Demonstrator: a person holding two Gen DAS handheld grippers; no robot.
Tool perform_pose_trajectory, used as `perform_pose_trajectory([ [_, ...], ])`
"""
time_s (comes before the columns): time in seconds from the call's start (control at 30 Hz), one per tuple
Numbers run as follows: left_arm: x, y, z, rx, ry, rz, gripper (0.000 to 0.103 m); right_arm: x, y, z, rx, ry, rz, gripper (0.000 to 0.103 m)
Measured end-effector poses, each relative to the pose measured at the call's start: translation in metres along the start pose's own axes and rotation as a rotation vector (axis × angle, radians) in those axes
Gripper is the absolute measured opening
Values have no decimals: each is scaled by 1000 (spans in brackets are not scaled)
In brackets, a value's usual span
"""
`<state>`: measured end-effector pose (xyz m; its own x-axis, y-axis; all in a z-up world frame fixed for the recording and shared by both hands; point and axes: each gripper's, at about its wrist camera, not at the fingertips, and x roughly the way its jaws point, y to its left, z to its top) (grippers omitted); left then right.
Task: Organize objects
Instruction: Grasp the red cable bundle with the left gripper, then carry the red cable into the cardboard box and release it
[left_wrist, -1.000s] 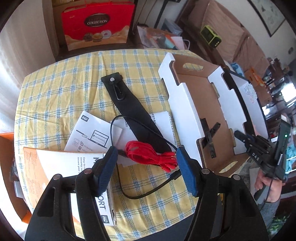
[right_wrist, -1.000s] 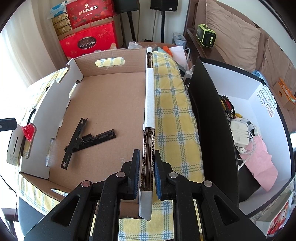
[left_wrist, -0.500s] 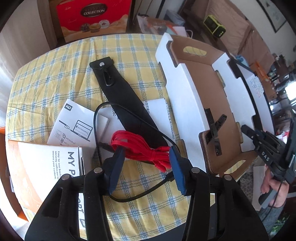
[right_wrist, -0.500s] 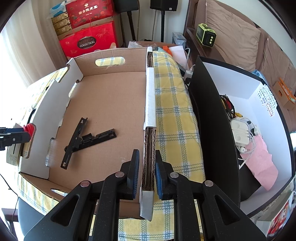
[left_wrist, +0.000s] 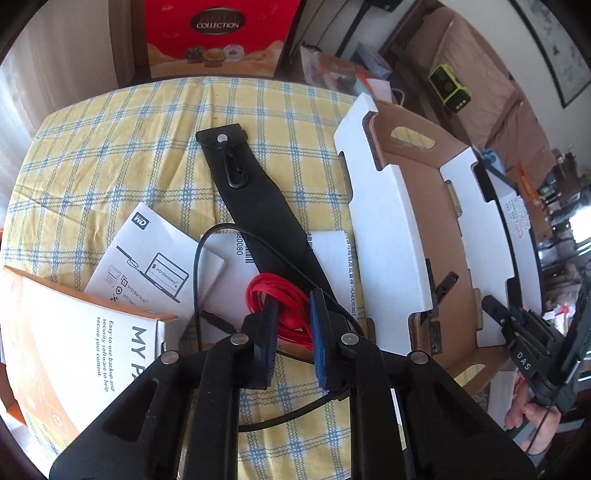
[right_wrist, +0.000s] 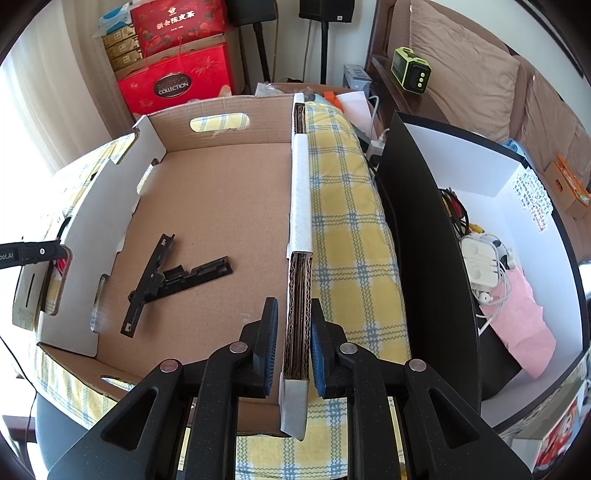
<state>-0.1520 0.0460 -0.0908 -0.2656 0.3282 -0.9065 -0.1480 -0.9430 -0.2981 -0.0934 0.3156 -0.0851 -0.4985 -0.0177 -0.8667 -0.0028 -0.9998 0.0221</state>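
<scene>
Red cable (left_wrist: 281, 306), a thin flat cord wound into a loose bundle of loops, lies on the yellow checked tablecloth (left_wrist: 122, 158) over a white printed sheet (left_wrist: 332, 258) and against the lower end of a black strap (left_wrist: 258, 206) with a metal clip. The left gripper (left_wrist: 294, 334) comes down over the bundle; its jaws have just been closing, and the blue pads (left_wrist: 318, 332) now pinch the red loops between them. A thin black wire (left_wrist: 199, 266) curls around the same spot, beside a white and orange box (left_wrist: 74, 350). To the right stands a cardboard tray (right_wrist: 221, 206) with white outer walls, holding black plastic brackets (right_wrist: 166, 280). The right gripper (right_wrist: 294, 341) is clamped on the tray's thick corrugated side wall (right_wrist: 300, 295).
</scene>
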Motion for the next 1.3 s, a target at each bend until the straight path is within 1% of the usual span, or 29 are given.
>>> perform_pose_trajectory([
  [0.03, -3, 0, 0, -3, -10, -8, 11, 0, 0, 0, 2, 0, 2, 16],
  [0.07, -6, -1, 0, -4, -15, -23, 4, 0, -1, 0, 5, 0, 5, 16],
  [0.13, -17, -5, 0, -1, -29, -55, 4, 0, 0, 0, 6, 0, 6, 16],
  [0.23, -36, -15, 0, 39, -78, -61, 3, 1, 0, 1, 2, 1, 3, 16],
  [0.4, -69, -31, 1, 76, -123, -126, 3, 0, 2, 1, 4, 1, 5, 16],
  [0.53, -87, -49, 2, 109, -136, -187, 3, 0, 2, 1, 3, 1, 3, 16],
  [0.6, -91, -61, 1, 135, -136, -206, 3, 1, 3, 1, 3, 1, 2, 16],
  [0.73, -79, -87, 1, 189, -99, -211, 3, 0, 2, 1, 3, 1, 4, 16],
  [0.8, -67, -98, 0, 219, -79, -189, 3, 1, 3, 1, 3, 3, 5, 16],
  [0.97, -37, -117, -4, 264, 1, -145, 3, 1, 3, 0, 2, 5, 6, 16],
  [1.07, -21, -120, -8, 284, 33, -95, 3, 1, 3, 0, 4, 5, 9, 16],
  [1.17, -10, -119, -12, 283, 63, -71, 4, 3, 2, -1, 7, 6, 13, 16],
  [1.23, -4, -117, -13, 275, 92, -67, 5, 3, 2, -2, 8, 9, 13, 16],
  [1.3, -5, -115, -13, 261, 103, -84, 15, 4, 3, -2, 8, 10, 12, 16],
])
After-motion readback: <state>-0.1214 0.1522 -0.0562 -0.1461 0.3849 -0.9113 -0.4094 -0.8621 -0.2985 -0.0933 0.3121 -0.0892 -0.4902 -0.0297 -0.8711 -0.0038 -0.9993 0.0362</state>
